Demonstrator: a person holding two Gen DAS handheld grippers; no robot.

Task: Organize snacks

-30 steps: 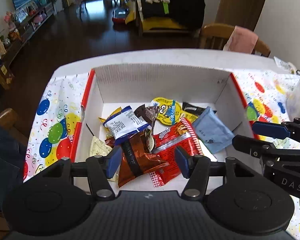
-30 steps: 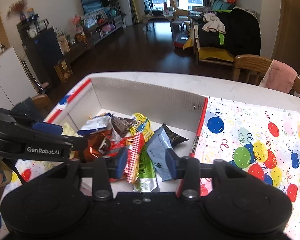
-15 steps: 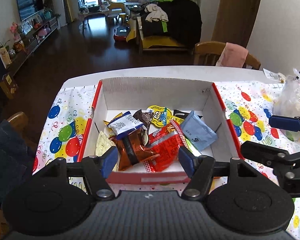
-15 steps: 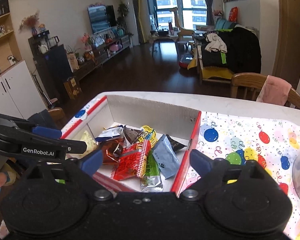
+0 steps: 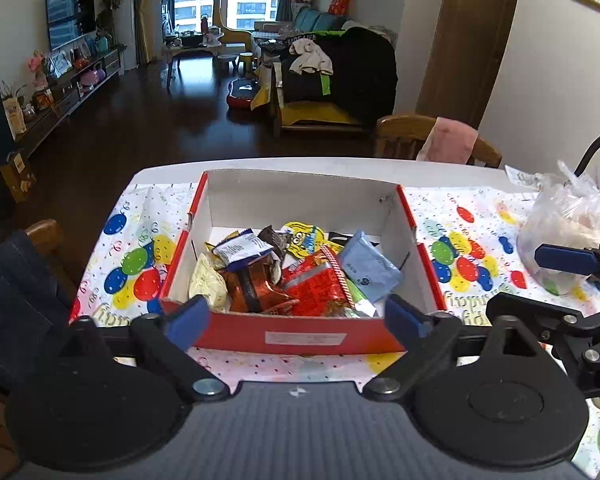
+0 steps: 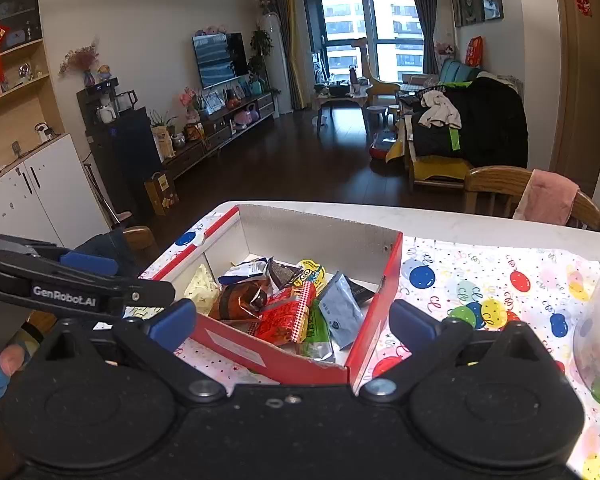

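Snack packets (image 5: 296, 276) lie heaped inside a red cardboard box (image 5: 300, 336) on the table's balloon-print cloth (image 5: 132, 264), a blue sachet (image 5: 370, 272) leaning toward the box's right wall. My left gripper (image 5: 296, 320) and right gripper (image 6: 292, 322) hover at the box's near edge, fingers (image 5: 186, 320) just spread wide and released, nothing between them. A clear plastic bag (image 5: 568, 220) sits to the right on the cloth.

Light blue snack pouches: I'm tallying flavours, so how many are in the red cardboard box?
1. The light blue snack pouch leans at the right side of the red cardboard box, beside the red foil packet. Others may be buried underneath.
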